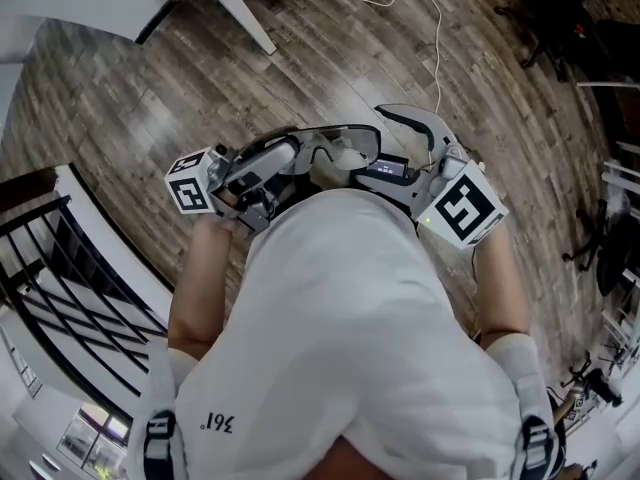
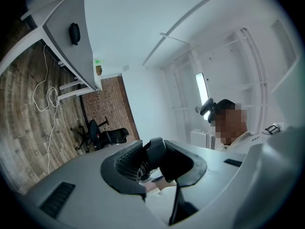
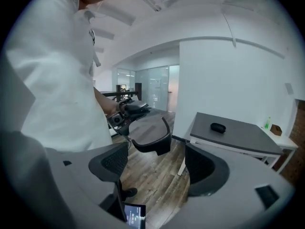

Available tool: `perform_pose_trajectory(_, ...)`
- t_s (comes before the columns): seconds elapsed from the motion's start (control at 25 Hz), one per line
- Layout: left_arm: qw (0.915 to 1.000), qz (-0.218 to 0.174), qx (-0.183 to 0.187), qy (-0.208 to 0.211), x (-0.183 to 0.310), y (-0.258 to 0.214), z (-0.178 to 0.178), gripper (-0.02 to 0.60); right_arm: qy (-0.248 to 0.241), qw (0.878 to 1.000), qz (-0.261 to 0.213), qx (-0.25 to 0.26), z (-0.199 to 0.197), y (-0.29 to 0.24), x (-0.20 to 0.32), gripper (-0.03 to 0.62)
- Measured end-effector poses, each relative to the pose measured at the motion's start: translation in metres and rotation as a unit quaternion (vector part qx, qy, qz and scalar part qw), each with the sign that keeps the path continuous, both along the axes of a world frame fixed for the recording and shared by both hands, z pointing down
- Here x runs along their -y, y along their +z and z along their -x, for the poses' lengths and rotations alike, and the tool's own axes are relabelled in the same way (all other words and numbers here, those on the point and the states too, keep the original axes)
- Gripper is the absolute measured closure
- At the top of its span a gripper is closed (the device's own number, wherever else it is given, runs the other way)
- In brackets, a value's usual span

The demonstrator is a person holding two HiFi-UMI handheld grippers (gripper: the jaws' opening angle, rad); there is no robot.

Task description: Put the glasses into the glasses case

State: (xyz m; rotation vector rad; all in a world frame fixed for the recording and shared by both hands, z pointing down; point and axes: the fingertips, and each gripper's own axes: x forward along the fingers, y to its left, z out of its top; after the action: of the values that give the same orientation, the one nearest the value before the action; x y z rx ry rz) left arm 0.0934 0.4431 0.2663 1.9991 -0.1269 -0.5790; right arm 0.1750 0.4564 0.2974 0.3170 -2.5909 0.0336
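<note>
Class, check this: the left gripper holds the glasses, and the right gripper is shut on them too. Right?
No. The left gripper does hold the glasses, but the right gripper is open, its fingers apart and off them; the right gripper view shows it.

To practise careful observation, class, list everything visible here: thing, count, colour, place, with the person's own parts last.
glasses: one, dark frame, held in the air above the floor
glasses case: one, black, on the table
table: one, grey top, white legs, on the wooden floor
cable: one, white, on the floor
office chair: at least one, black, by the brick wall
left hand-held gripper: one, grey, shut on the glasses
right hand-held gripper: one, grey, jaws apart, empty
shirt: one, white, on the person
</note>
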Motion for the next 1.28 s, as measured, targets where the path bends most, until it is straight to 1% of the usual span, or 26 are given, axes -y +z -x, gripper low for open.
perform_pose_trajectory(0.2,0.9999,0.001,0.016,0.003,0.007,0.004,-0.009,0.437,-0.017,1.000,-0.012,0.006,0.003,-0.007,0.004,0.240)
perform_pose_trajectory(0.4,0.9993,0.008,0.034,0.009,0.010,0.012,-0.021,0.437,-0.036,0.999,-0.024,-0.019,-0.002,0.003,0.006,0.248)
perform_pose_trajectory(0.44,0.9993,0.009,0.036,0.009,0.010,0.013,-0.023,0.437,-0.040,0.999,-0.026,-0.020,-0.004,0.003,0.006,0.262)
perform_pose_trajectory(0.48,0.9993,0.011,0.036,0.009,0.011,0.014,-0.026,0.437,-0.043,0.999,-0.027,-0.020,-0.005,0.003,0.006,0.290)
perform_pose_trajectory(0.6,0.9991,0.011,0.041,0.008,0.013,0.016,-0.034,0.437,-0.048,0.998,-0.023,-0.020,-0.014,0.005,0.006,0.304)
perform_pose_trajectory(0.68,0.9984,0.005,0.056,0.007,0.014,0.017,-0.041,0.437,-0.051,0.998,-0.020,-0.024,-0.020,0.008,0.007,0.307)
perform_pose_trajectory(0.72,0.9976,0.000,0.070,0.003,0.016,0.019,-0.044,0.437,-0.051,0.998,-0.021,-0.025,-0.023,0.008,0.008,0.309)
perform_pose_trajectory(0.8,0.9944,-0.009,0.105,-0.009,0.021,0.024,-0.048,0.436,-0.048,0.998,-0.022,-0.023,-0.028,0.008,0.013,0.309)
perform_pose_trajectory(0.88,0.9915,-0.012,0.128,-0.020,0.027,0.029,-0.052,0.433,-0.044,0.999,-0.020,-0.018,-0.033,0.009,0.018,0.310)
perform_pose_trajectory(1.04,0.9891,-0.008,0.138,-0.049,0.039,0.030,-0.057,0.433,-0.036,0.999,-0.014,-0.010,-0.046,0.012,0.023,0.312)
perform_pose_trajectory(1.12,0.9864,-0.010,0.149,-0.068,0.046,0.030,-0.059,0.433,-0.031,0.999,-0.014,-0.007,-0.054,0.013,0.027,0.312)
perform_pose_trajectory(1.2,0.9811,-0.021,0.169,-0.092,0.053,0.029,-0.061,0.433,-0.026,1.000,-0.016,-0.004,-0.059,0.013,0.031,0.312)
perform_pose_trajectory(1.28,0.9737,-0.037,0.193,-0.116,0.059,0.027,-0.064,0.433,-0.023,1.000,-0.019,0.000,-0.062,0.012,0.036,0.312)
